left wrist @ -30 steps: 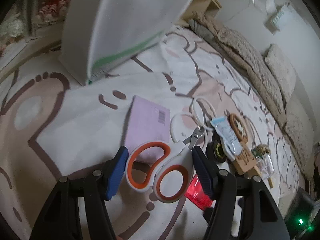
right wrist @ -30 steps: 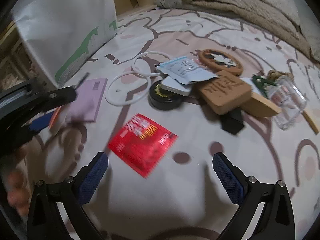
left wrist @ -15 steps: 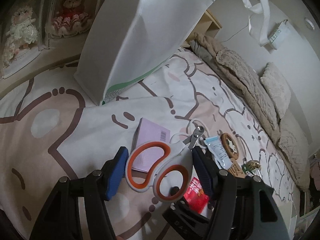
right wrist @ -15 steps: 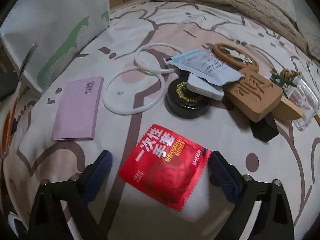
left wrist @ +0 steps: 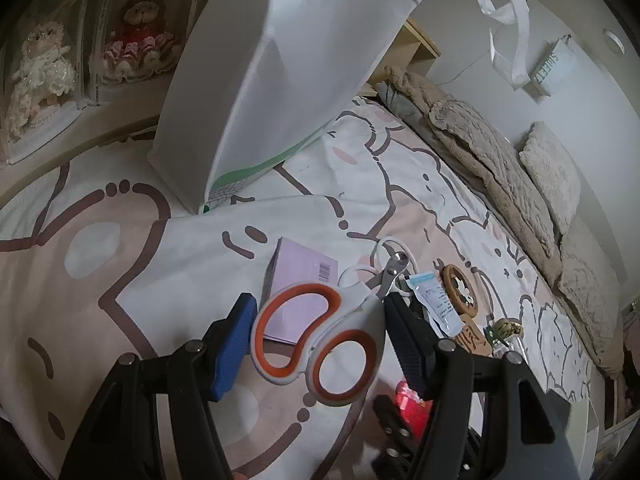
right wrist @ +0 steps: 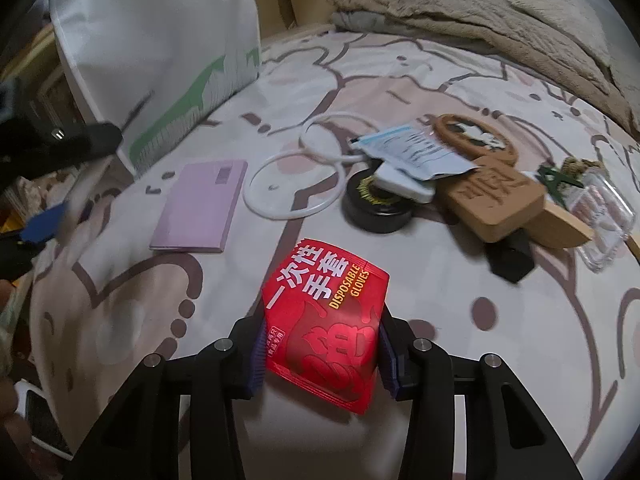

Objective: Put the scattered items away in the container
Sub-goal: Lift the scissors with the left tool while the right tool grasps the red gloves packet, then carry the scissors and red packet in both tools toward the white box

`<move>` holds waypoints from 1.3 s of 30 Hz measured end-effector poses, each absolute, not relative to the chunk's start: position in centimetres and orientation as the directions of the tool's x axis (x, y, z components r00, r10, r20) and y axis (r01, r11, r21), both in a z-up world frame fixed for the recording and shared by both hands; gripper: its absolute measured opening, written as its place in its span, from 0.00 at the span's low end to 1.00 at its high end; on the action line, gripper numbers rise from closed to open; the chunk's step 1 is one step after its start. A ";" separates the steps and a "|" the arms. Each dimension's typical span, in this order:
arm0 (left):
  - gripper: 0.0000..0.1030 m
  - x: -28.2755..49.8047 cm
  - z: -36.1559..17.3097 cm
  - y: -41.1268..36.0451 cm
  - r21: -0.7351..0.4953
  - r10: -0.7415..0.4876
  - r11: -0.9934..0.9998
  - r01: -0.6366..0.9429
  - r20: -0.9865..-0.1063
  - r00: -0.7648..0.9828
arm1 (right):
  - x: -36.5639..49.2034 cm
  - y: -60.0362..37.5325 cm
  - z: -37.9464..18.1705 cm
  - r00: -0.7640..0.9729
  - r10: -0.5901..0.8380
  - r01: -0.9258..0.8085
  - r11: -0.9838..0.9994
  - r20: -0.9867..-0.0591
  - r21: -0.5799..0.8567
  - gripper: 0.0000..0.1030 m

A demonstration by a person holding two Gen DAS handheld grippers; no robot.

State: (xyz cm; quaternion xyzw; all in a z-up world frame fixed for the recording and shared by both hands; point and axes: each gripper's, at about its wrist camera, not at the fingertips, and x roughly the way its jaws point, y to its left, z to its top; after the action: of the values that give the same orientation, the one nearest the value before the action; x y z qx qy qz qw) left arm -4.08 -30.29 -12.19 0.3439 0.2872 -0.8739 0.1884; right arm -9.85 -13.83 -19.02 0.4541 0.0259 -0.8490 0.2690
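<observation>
While both jaws pinch, the left gripper (left wrist: 318,340) holding scissors (left wrist: 320,336) and the right gripper (right wrist: 322,356) a glove packet (right wrist: 326,320), either could slip short of the bag (left wrist: 280,72).

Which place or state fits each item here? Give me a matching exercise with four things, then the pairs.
Things:
1. scissors
2. red disposable gloves packet
3. purple booklet
4. white tote bag

Places or states:
A. lying flat on the bedspread, untouched
B. clamped in the right gripper
C. standing upright at the bed's far edge
D. held by the handles in the left gripper

Pairs: 1-D, 2-B, 3-A, 4-C
</observation>
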 end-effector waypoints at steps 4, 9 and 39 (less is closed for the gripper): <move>0.63 -4.2 -11.9 -29.6 -0.366 -0.135 -0.772 0.519 -0.704 -0.697 | -9.8 -11.8 -17.5 -0.466 -0.463 0.469 -0.852 -0.754 0.234 0.45; 0.63 -4.2 -11.3 -28.2 -0.360 -0.132 -0.790 0.497 -0.691 -0.710 | -9.4 -9.1 -15.1 -0.516 -0.472 0.458 -0.857 -0.715 0.236 0.45; 0.64 -3.9 -5.2 -16.9 -0.323 -0.031 -0.915 0.240 -0.538 -0.842 | -5.5 11.7 -4.8 -0.794 -0.305 0.271 -0.952 -0.526 0.142 0.45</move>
State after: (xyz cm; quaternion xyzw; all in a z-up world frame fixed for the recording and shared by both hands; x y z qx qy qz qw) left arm -3.89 -16.89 -5.23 0.2714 0.1926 -0.9402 0.0723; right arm -5.54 11.72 -4.84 0.2827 -0.0297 -0.9466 0.1520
